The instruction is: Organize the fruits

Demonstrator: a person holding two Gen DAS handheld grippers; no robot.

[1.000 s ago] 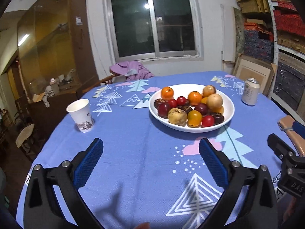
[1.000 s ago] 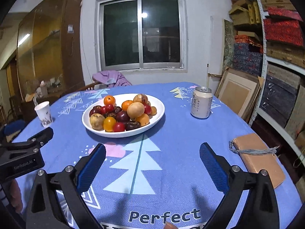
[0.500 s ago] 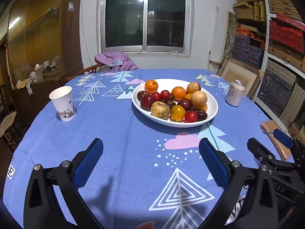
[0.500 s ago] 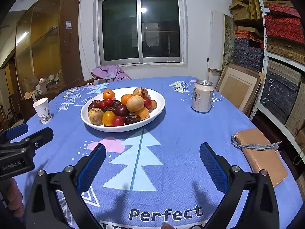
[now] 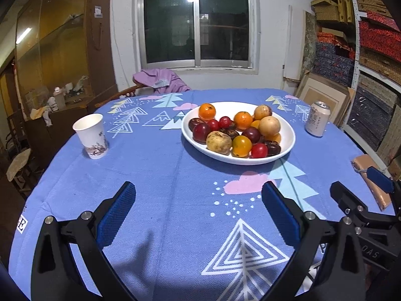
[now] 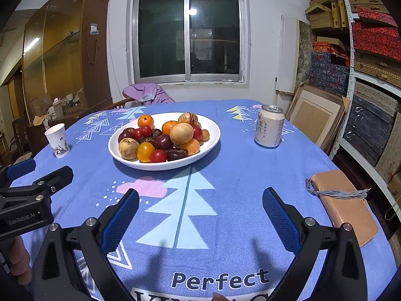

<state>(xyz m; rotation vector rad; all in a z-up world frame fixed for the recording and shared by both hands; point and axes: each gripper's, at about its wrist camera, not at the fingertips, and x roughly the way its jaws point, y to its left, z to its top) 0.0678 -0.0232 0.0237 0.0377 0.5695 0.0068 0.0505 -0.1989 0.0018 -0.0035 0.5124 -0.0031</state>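
Note:
A white bowl [image 5: 285,128] [image 6: 213,130] sits mid-table on the blue cloth, piled with several fruits: oranges [image 5: 207,111] [image 6: 145,121], dark red plums [image 5: 201,132] [image 6: 163,141], red cherry tomatoes [image 5: 259,150] [image 6: 158,156], a brownish pear [image 5: 218,142] [image 6: 128,148] and a tan round fruit [image 5: 269,125] [image 6: 181,133]. My left gripper [image 5: 198,203] hovers open over the cloth in front of the bowl, holding nothing. My right gripper [image 6: 200,209] is open too, empty, nearer the table's front edge. Each gripper shows at the side of the other's view.
A paper cup [image 5: 90,136] [image 6: 58,139] stands left of the bowl, a drink can [image 5: 317,118] [image 6: 269,126] to its right. A tan pouch [image 6: 345,207] lies at the table's right edge. A chair with purple cloth [image 5: 160,80] stands behind; shelves line the right wall.
The left wrist view has swung so the bowl sits more central and slightly nearer. The right gripper has edged closer to the bowl. Both stayed open and empty.

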